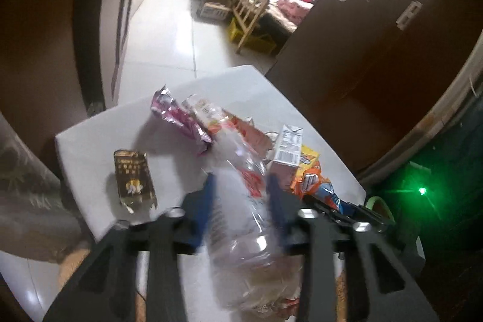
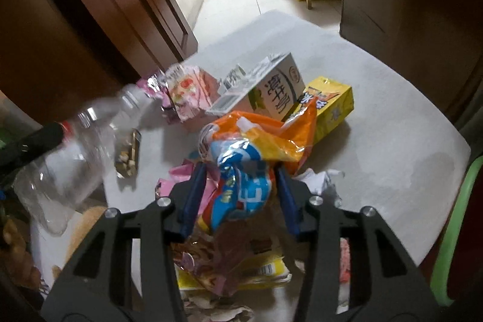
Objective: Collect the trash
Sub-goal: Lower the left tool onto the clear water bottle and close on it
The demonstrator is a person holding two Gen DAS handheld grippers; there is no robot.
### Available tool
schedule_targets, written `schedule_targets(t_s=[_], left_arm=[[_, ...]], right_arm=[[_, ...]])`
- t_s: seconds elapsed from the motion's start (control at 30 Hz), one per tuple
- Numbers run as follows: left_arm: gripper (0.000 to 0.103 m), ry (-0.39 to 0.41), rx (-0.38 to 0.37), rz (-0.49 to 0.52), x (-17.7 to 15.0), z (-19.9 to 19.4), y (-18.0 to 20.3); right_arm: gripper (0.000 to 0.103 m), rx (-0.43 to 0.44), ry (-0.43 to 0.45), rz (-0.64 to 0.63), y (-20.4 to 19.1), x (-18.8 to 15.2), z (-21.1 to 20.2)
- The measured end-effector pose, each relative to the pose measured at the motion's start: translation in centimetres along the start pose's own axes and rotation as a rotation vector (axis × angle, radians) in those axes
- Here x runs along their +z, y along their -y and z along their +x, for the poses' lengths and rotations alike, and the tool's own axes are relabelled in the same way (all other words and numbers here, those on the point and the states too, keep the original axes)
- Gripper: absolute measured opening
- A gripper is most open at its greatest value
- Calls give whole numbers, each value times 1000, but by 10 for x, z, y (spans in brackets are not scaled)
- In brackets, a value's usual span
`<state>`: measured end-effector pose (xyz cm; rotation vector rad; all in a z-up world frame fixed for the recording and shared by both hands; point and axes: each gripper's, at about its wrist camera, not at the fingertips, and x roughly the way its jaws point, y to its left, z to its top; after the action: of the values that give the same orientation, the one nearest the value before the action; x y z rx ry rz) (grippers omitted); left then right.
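The clear plastic bottle [image 1: 241, 201] is sitting between the two blue fingers [image 1: 208, 201] of the left gripper [image 1: 240, 192], which are closing against its crumpled sides; a red-and-white label is wrapping its middle, the print too blurred to read. In the right wrist view the same bottle [image 2: 75, 147] is hanging at the left, above the near left edge of the white table [image 2: 377, 110]. The right gripper [image 2: 241, 183] is pinching an orange-and-blue snack bag [image 2: 247, 159] between its blue fingers [image 2: 193, 195], the bag rising just above the litter below. Just beyond the bag a white milk carton [image 2: 271, 92] is lying on its side, showing large black Chinese characters, probably "纯牛奶"; in the left wrist view its nutrition panel and barcode [image 1: 286, 150] are facing the camera. Touching its right side, a yellow drink box [image 2: 332, 107] is bearing blue Chinese lettering. To the far left a pink printed wrapper [image 2: 187, 92] and a silver-pink foil packet [image 1: 178, 116] are lying together. A dark brown sachet [image 1: 134, 180] with gold print is resting alone near the table's left edge. Crumpled white paper [image 2: 320, 180] is lying just right of the right gripper. Past the table a wooden chair [image 1: 247, 11] is standing on the pale tiled floor [image 1: 169, 29].
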<state>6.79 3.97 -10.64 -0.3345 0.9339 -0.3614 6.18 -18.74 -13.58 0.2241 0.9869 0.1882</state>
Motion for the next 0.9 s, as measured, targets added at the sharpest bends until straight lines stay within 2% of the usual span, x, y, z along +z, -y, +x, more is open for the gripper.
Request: schedule_targets(t_s=[0.07, 0.23, 0.27, 0.33, 0.4, 0.47, 0.6, 0.8, 0.9], left_arm=[[8, 0, -15, 7, -3, -4, -2], [8, -54, -1, 8, -10, 6, -7], [10, -71, 6, 19, -11, 9, -7], [21, -106, 42, 61, -20, 14, -8], [46, -116, 74, 96, -27, 13, -10], [54, -119, 130, 134, -32, 11, -14], [56, -161, 209, 132, -36, 26, -29], [55, -266, 242, 111, -45, 69, -46], [54, -279, 310, 136, -47, 83, -48]], right_arm=[[44, 6, 39, -7, 0, 0, -14], [44, 14, 106, -18, 2, 1, -47], [44, 14, 111, -19, 3, 0, -50], [44, 15, 122, -15, 5, -5, -57], [44, 19, 127, 3, 11, -9, -62], [44, 23, 133, 16, 15, -11, -65], [44, 22, 152, 29, 18, -15, -75], [44, 36, 180, 15, 13, -16, -88], [44, 43, 179, 10, 13, -18, -92]])
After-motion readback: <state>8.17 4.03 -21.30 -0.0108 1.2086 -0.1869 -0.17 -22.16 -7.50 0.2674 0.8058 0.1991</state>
